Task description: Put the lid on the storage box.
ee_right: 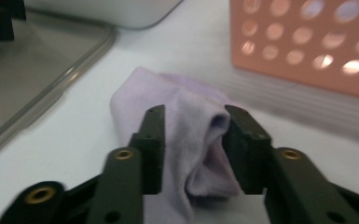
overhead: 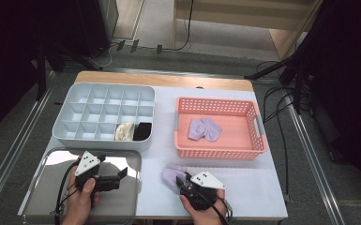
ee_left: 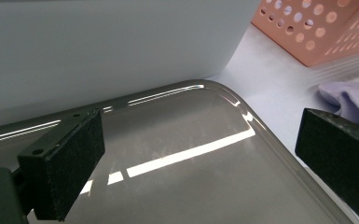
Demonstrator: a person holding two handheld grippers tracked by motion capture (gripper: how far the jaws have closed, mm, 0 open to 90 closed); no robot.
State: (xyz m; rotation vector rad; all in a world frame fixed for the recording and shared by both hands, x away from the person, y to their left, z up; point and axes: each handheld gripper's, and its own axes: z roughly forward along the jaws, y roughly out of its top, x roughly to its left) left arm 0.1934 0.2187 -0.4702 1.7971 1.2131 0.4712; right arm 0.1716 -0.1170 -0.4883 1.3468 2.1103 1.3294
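Observation:
A folded lavender sock (overhead: 171, 177) (ee_right: 186, 140) lies on the white table near its front edge. My right gripper (overhead: 182, 182) (ee_right: 193, 116) points at it from the near side. Its jaws stand on either side of the sock's rolled fold, close to the cloth but not squeezing it. My left gripper (overhead: 123, 174) (ee_left: 200, 135) hovers open above the shiny metal tray (overhead: 51, 187) (ee_left: 191, 186), with nothing between its pads. Another lavender sock pair (overhead: 204, 129) rests in the pink basket (overhead: 220, 152) (ee_right: 307, 42).
A grey divided organizer (overhead: 75, 136) (ee_left: 98, 46) stands behind the tray, with a cream sock (overhead: 124, 131) and a black sock (overhead: 142, 131) in its front compartments. The basket sits to the right of it. Cables and stands line the floor around the table.

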